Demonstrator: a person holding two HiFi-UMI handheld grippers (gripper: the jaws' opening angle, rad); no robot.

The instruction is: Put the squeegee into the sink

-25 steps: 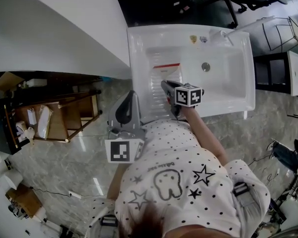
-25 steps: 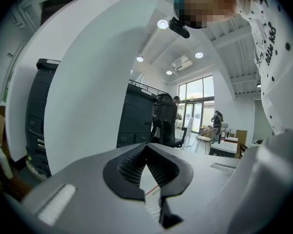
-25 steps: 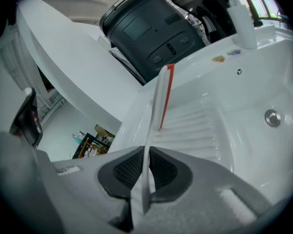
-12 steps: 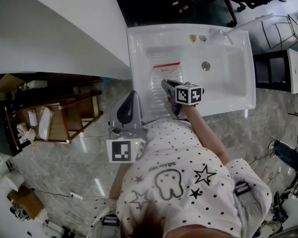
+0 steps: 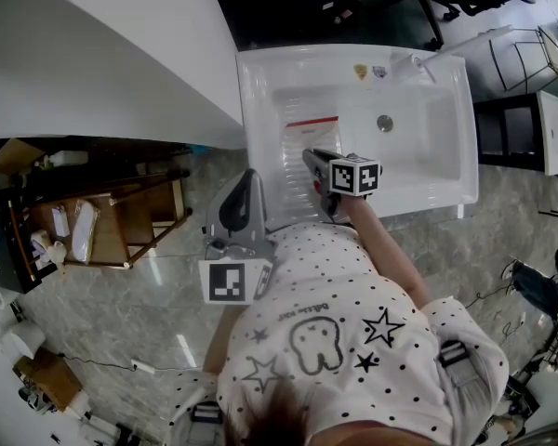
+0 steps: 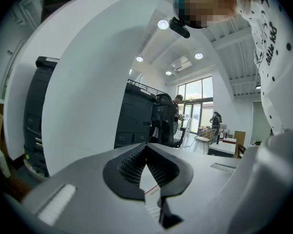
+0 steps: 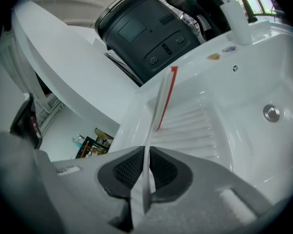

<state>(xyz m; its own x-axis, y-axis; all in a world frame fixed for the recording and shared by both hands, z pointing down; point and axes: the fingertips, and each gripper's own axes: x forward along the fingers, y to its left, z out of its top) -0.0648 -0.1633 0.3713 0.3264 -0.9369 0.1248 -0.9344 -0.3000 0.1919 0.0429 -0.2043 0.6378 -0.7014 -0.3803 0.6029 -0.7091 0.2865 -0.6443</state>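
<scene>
The right hand-held gripper point(image 7: 145, 152) is clamped on the thin white handle of the squeegee point(image 7: 161, 99). It holds the squeegee's red-edged blade inside the sink point(image 5: 446, 193), over the ribbed slope at the basin's left; whether the blade touches the ribs cannot be told. The left hand-held gripper point(image 6: 146, 147) hangs near the person's body, outside the sink, with its jaws together and nothing between them.
</scene>
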